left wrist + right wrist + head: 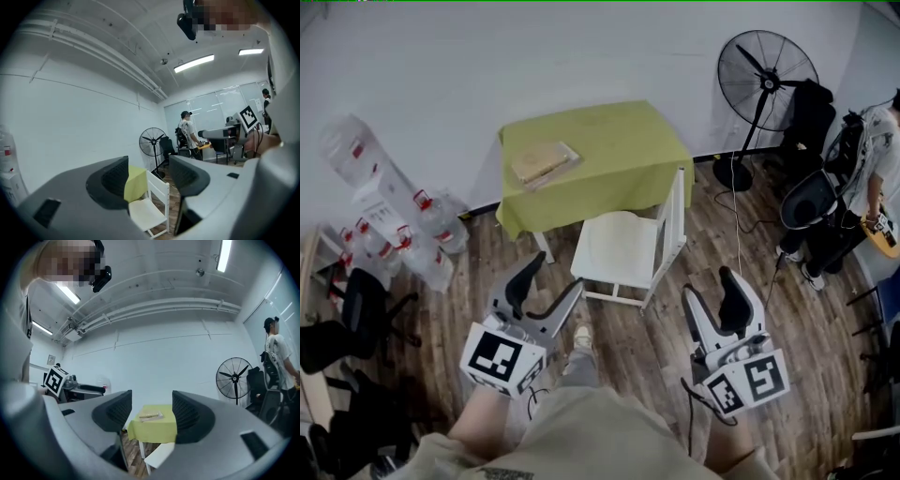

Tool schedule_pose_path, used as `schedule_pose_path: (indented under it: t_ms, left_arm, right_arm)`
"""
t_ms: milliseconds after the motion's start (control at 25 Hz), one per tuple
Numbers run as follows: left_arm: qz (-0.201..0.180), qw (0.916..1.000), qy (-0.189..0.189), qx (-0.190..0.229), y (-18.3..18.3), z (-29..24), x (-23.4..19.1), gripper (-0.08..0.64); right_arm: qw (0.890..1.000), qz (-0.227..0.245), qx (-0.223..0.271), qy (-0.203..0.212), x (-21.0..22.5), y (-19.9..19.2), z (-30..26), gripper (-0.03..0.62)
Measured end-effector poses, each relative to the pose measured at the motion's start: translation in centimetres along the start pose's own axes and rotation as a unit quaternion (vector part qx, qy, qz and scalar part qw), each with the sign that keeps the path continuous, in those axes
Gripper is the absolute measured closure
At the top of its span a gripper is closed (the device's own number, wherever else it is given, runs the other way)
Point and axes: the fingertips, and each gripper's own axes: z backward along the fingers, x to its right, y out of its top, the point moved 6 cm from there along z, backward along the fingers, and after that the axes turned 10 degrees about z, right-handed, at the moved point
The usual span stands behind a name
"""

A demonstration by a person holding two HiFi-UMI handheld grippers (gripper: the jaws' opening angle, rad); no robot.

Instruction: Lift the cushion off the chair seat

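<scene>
White chair (673,223) at the near edge of a green-draped table (619,141), pale cushion (614,246) flat on the chair seat, left gripper (553,278) and right gripper (709,286) on the near side, apart from chair and cushion, fingers of both spread open, nothing between them.

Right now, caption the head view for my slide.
Jaws open, the left gripper and right gripper face a white chair with a cushion on its seat.

Chair (673,225) stands before table (619,150), cushion (614,246) on its seat. Flat bundle (544,161) lies on table's left part. Fan (766,70) right of table, bottles (394,220) left, along wall.
</scene>
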Motion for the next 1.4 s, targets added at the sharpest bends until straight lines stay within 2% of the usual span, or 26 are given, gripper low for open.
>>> schedule_pose_path:
  t_ms: [240,480,640,800,1120,1400]
  left_arm:
    - [0.01,0.9998,-0.008,-0.018,0.1,-5.4,-5.6,0.291]
    - [0.02,0.9984,-0.03,-0.043,-0.2,-11.3,-11.5,0.291]
    - [0.036,0.9955,-0.045,-0.075,-1.1,-15.0,-15.4,0.291]
    - [0.043,0.994,-0.054,-0.085,-2.3,-18.6,-19.2,0.29]
    - [0.065,0.9904,-0.05,-0.111,-5.1,-22.9,-25.5,0.291]
    - [0.084,0.9843,-0.05,-0.147,-8.1,-25.6,-28.1,0.291]
  right_arm:
    - [1.0,-0.007,-0.022,-0.013,2.0,-1.7,-7.4,0.321]
    - [0.997,-0.014,-0.07,-0.02,3.3,-4.2,-15.5,0.316]
    - [0.995,-0.012,-0.097,-0.021,3.8,-5.6,-20.3,0.316]
    - [0.992,-0.013,-0.124,-0.032,4.8,-7.4,-25.0,0.316]
    - [0.983,-0.017,-0.181,-0.033,5.3,-11.6,-31.5,0.311]
    - [0.976,-0.029,-0.213,-0.037,6.8,-15.4,-35.4,0.31]
